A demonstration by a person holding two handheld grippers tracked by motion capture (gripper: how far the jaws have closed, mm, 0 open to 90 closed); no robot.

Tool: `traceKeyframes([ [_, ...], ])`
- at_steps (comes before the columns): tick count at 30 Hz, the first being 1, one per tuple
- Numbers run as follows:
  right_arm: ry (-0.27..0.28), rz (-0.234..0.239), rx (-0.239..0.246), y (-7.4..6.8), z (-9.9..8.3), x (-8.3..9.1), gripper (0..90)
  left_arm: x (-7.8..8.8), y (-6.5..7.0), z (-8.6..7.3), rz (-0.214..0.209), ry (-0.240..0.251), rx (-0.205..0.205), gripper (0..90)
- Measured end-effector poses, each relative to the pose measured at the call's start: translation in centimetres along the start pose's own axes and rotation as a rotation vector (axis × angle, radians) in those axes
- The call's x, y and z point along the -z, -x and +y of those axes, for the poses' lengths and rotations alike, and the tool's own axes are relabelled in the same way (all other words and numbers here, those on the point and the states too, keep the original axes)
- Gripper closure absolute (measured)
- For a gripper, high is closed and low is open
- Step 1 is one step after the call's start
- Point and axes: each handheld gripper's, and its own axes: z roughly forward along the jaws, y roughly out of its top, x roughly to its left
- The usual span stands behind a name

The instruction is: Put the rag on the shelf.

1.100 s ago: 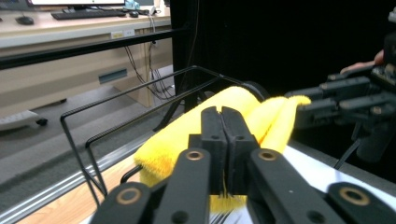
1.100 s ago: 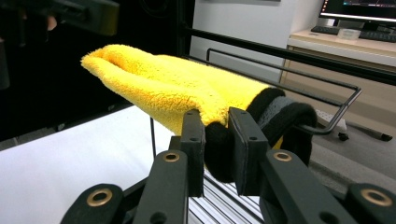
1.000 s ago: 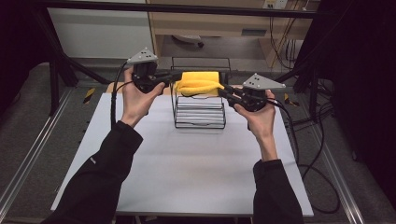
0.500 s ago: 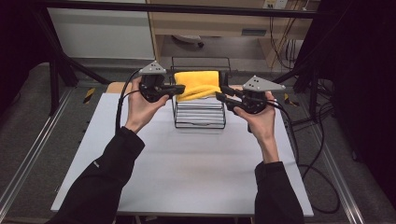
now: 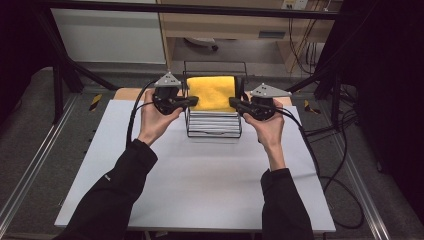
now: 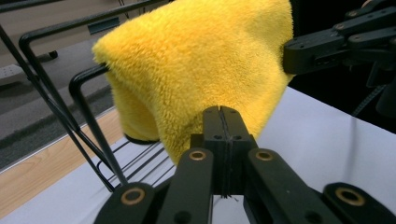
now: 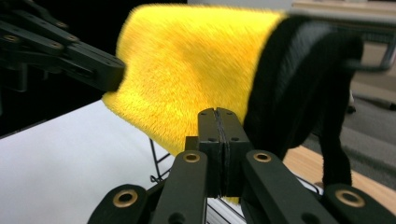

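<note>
My left claw point(image 5: 189, 101) and right claw point(image 5: 235, 103) are each clamped on a lower corner of the yellow towel point(image 5: 212, 92), stretching it between them just above the wire rack point(image 5: 214, 131). Its long axis runs claw to claw, square across the rack; neither hand is nearer.

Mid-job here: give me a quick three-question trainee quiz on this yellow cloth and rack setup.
1. True or false: both grippers pinch the yellow cloth.
2. What does the cloth hang over?
A. black wire rack
B. a cardboard box
C. a metal bowl
3. In the high view, which gripper holds the cloth's left edge?

Key
1. True: the left gripper and right gripper each have shut fingers with an edge of the cloth between them.
2. A
3. The left gripper.
</note>
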Motion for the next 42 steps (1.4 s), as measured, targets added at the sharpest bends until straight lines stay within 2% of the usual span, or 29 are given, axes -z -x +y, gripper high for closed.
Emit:
traceKeyframes([
  [5, -0.01, -0.015, -0.01, 0.4, -0.7, -0.6, 88.5, -0.6, -0.5, -0.7, 0.004, 0.004, 0.019, 90.0],
  [9, 0.004, 0.001, -0.006, 0.2, -0.7, 0.2, 81.2, -0.2, -0.5, -0.9, -0.009, 0.014, 0.025, 89.8],
  [12, 0.013, 0.014, -0.007, 0.0, -0.6, 1.4, 71.8, 0.7, -0.5, -1.2, -0.011, 0.015, 0.027, 83.3],
  [16, -0.013, 0.017, -0.004, -0.2, -0.7, 2.9, 59.1, 1.9, -0.4, -2.4, -0.008, -0.003, 0.02, 72.4],
  [21, -0.037, 0.032, -0.039, -0.1, -1.7, 4.4, 42.7, 3.3, -0.6, -5.0, -0.01, -0.052, 0.025, 52.1],
  [24, -0.047, 0.035, -0.06, 0.0, -2.5, 5.0, 27.9, 4.0, -1.0, -6.7, -0.007, -0.069, 0.034, 43.7],
  [28, -0.079, 0.034, -0.075, 0.4, -3.8, 5.6, 17.9, 4.9, -1.5, -8.7, 0.009, -0.111, 0.03, 31.5],
  [36, -0.116, 0.045, -0.092, 0.5, -7.0, 5.8, 8.6, 6.3, -2.0, -12.7, 0.06, -0.131, 0.045, 10.2],
  [42, -0.145, 0.042, -0.103, 0.4, -10.0, 6.0, 5.9, 7.0, -2.2, -16.0, 0.075, -0.158, 0.089, 7.0],
])
